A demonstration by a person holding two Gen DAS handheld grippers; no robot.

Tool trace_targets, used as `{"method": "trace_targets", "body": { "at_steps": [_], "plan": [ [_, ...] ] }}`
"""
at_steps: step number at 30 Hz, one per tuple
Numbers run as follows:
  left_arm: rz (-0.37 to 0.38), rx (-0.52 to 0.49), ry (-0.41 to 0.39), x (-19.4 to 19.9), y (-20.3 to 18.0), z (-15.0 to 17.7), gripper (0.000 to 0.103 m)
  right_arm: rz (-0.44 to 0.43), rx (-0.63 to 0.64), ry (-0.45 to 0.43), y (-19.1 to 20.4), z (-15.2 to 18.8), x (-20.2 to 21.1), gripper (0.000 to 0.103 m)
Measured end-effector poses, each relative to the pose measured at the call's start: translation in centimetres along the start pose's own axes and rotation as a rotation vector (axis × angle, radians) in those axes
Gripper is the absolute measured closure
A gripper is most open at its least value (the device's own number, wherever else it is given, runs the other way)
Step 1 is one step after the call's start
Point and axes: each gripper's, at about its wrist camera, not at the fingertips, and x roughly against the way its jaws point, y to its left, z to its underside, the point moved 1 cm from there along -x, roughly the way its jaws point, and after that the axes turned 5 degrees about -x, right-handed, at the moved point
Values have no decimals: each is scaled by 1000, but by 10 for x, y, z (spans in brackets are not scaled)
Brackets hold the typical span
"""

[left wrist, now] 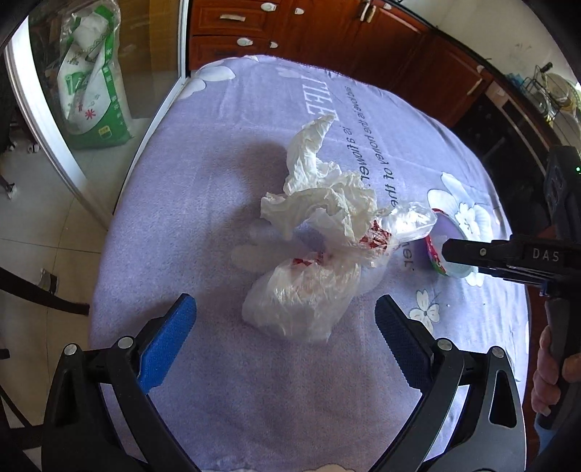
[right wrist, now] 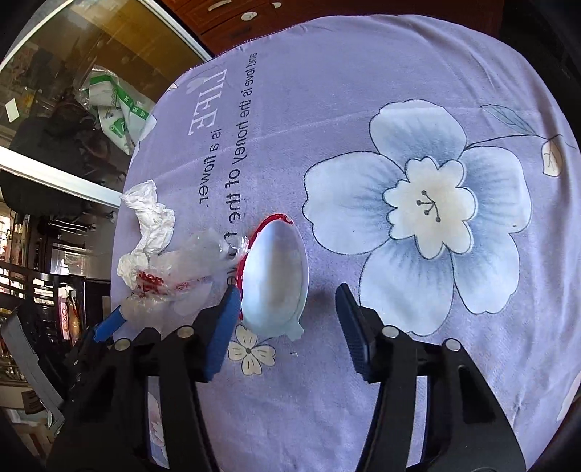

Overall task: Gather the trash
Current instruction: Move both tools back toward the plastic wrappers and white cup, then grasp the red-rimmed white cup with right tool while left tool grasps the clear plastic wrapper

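Left gripper: the left gripper (left wrist: 285, 319) hovers over the table with its jaws spread wide and nothing between the blue pads (left wrist: 167, 345).
Plastic bag: a clear plastic bag (left wrist: 305, 301) with red print lies just ahead of the left gripper, its near end reaching in between the fingertips without touching either pad.
Tissue: a crumpled white tissue (left wrist: 319, 192) sits on the far end of the bag, touching it.
Right gripper: the right gripper (right wrist: 288, 308) is also spread wide and grips nothing.
Cup: a small plastic cup (right wrist: 274, 276) lies on its side, its pale bottom facing the right wrist camera and a red rim at the far end; it sits between the fingertips, close against the left pad (right wrist: 223, 330) and apart from the right one.
Cup and bag: the cup lies just beside the bag, to its right.
Surface: a lilac tablecloth (right wrist: 363, 65) with large pale-blue flowers and printed lettering covers the table.
Room: reddish-brown wooden cabinets (left wrist: 326, 29) stand beyond the table; a green-and-white sack (left wrist: 94, 83) stands behind a glass door at the left.
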Motion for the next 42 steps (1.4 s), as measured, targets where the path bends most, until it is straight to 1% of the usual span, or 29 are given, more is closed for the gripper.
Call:
{"method": "trace_targets", "body": {
  "at_steps": [2, 4, 5, 10, 14, 15, 16, 18, 19, 20, 22, 27, 32, 35, 36, 37, 38, 40, 42],
  "plan": [
    [-16, -7, -3, -3, -1, -2, 4, 0, 7, 6, 1, -2, -7, 62],
    [-25, -16, -3, -4, -4, -3, 4, 21, 37, -24, 5, -2, -7, 83],
    [-32, -20, -3, -5, -5, -4, 4, 34, 51, -23, 5, 0, -6, 97],
    [-34, -28, -10, -6, -10, -4, 4, 51, 71, -46, -2, 6, 1, 98],
    [-7, -35, -34, -4, -16, -5, 6, 42, 66, -37, -12, 14, 8, 98],
    [-8, -48, -42, -3, -20, -5, 17, 36, 59, -31, -16, 17, 10, 98],
    [-14, -62, -39, -3, -22, -5, 32, 34, 55, -26, -19, 19, 11, 98],
    [-10, -80, -26, -2, -29, -1, 51, 34, 50, -24, -24, 24, 14, 98],
    [-7, -87, -25, -1, -32, 1, 58, 32, 48, -25, -26, 27, 16, 98],
    [-4, -95, -25, 1, -35, 4, 61, 30, 46, -26, -29, 29, 17, 98],
    [25, -119, -18, 4, -43, 11, 63, 25, 40, -33, -34, 34, 22, 98],
    [114, -196, 17, 12, -73, 34, 63, 14, 23, -41, -45, 46, 30, 98],
    [131, -230, 58, 7, -94, 51, 61, 15, -17, -68, -70, 58, 45, 98],
    [105, -275, 54, 9, -106, 56, 48, 20, -49, -76, -90, 67, 54, 98],
    [99, -287, 54, 10, -110, 58, 34, 21, -60, -79, -97, 69, 57, 98],
    [82, -306, 51, 12, -113, 59, 27, 22, -74, -84, -105, 73, 60, 98],
    [64, -324, 43, 14, -115, 60, 24, 22, -86, -86, -111, 75, 62, 98],
    [20, -359, 25, 18, -118, 60, 14, 18, -110, -88, -123, 79, 66, 98],
    [-6, -377, 22, 18, -121, 56, 9, 13, -132, -86, -134, 85, 68, 98]
  ]
}}
